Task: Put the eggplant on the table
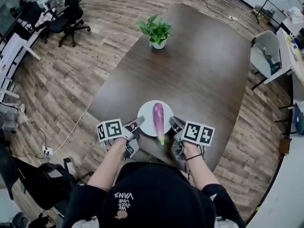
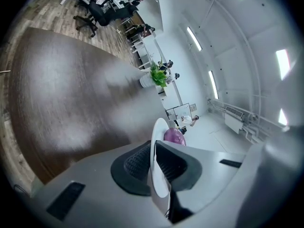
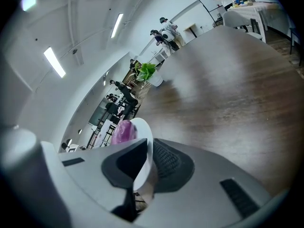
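A purple eggplant with a green stem lies on a white plate over the near end of the dark table. My left gripper is shut on the plate's left rim, and my right gripper is shut on its right rim. The left gripper view has the plate edge-on between the black pads, with the eggplant beyond. Between the pads in the right gripper view I see the plate again and the eggplant past it. Whether the plate rests on the table I cannot tell.
A potted green plant stands at the table's far side. Office chairs and desks are on the wooden floor to the left. A grey chair and a white desk stand at the right. A cable runs along the floor on the left.
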Tool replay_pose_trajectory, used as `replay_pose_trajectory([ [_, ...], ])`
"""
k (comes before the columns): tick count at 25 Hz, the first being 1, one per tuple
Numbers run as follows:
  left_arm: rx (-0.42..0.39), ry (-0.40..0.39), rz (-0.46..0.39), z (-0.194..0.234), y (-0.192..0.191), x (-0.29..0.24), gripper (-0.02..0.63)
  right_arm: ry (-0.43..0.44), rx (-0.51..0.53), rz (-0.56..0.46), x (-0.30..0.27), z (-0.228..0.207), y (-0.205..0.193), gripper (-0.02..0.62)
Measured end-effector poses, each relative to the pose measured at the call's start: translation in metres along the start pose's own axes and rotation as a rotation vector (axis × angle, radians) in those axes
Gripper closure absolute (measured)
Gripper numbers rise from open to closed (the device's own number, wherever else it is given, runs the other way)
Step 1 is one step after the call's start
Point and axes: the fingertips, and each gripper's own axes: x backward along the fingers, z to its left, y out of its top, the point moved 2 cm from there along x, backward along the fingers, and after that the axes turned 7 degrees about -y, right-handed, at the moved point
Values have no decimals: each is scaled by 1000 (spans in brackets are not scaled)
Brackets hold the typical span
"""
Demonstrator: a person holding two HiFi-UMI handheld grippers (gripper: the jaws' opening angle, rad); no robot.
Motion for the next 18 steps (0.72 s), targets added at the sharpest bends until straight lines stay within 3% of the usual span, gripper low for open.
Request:
replay_pose_trajectory([
  [18,-17,-13,97,23,88,-31,580,-52,-55,-31,-65,19,50,549],
])
